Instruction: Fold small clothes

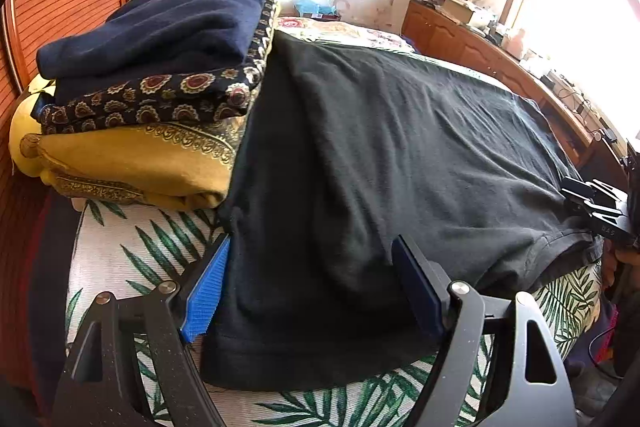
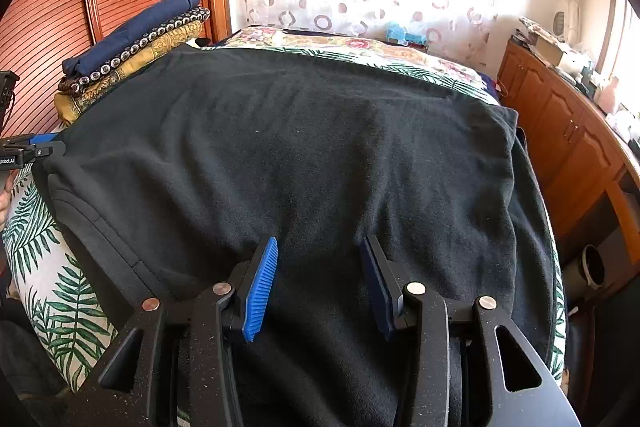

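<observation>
Left wrist view — black garment lies between parted jaws, ungripped.

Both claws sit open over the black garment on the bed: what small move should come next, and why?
Probably close the left claw on the near edge of the black garment. Its jaws stand open astride that edge, nothing is gripped yet, and the cloth lies spread flat on the leaf-print sheet. The right claw also hangs open over the fabric, so it could pinch likewise before any fold.
</observation>
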The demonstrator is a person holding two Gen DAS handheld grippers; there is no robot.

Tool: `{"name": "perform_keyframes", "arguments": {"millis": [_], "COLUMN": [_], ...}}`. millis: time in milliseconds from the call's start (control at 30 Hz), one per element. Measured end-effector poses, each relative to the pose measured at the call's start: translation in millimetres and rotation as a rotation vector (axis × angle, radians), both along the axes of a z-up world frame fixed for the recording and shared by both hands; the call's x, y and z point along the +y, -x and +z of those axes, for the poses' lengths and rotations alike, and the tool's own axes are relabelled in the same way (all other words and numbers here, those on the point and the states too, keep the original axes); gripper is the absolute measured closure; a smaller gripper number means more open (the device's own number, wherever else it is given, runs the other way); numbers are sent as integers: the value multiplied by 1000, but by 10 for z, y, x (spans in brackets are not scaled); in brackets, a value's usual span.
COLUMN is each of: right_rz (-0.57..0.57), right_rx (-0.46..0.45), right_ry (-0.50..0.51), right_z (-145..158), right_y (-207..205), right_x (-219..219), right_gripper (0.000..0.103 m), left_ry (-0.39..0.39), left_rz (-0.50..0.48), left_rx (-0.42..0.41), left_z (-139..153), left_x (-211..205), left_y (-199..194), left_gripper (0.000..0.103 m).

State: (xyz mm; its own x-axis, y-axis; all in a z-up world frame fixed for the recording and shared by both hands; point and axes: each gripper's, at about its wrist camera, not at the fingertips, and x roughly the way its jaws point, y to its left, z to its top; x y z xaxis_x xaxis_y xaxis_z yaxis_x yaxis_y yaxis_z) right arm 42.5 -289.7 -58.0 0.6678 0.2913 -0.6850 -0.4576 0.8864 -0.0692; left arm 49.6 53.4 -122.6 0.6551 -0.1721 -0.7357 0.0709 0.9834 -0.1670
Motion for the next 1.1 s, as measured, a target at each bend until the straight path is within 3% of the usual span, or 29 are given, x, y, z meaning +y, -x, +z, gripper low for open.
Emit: {"name": "perform_keyframes", "arguments": {"millis": [67,133,367,667,1100], "right_rz": [1,1,3,5,8], "right_rx": [0,1,1,2,8], "right_ry": [0,-2,-4,-4,-38], "right_z": [-1,-3,0,-2,-7], "right_y": [0,3,-3,-14,-17], "right_x": [3,8,7,7,-55], "right_gripper": [58,58,58,58,58], "left_ry": [-7,2,13,51,63], "left_rz": [-12,-28,-79,-109,-256], "left_rx": [-2,3,-17,-140,-262], "left_z": [11,19,48,380,926], "left_x": [-29,-51,-166,-294,-871], "left_y": [-2,-12,-11,73,-66], "left_gripper": [47,58,87,92,92]}}
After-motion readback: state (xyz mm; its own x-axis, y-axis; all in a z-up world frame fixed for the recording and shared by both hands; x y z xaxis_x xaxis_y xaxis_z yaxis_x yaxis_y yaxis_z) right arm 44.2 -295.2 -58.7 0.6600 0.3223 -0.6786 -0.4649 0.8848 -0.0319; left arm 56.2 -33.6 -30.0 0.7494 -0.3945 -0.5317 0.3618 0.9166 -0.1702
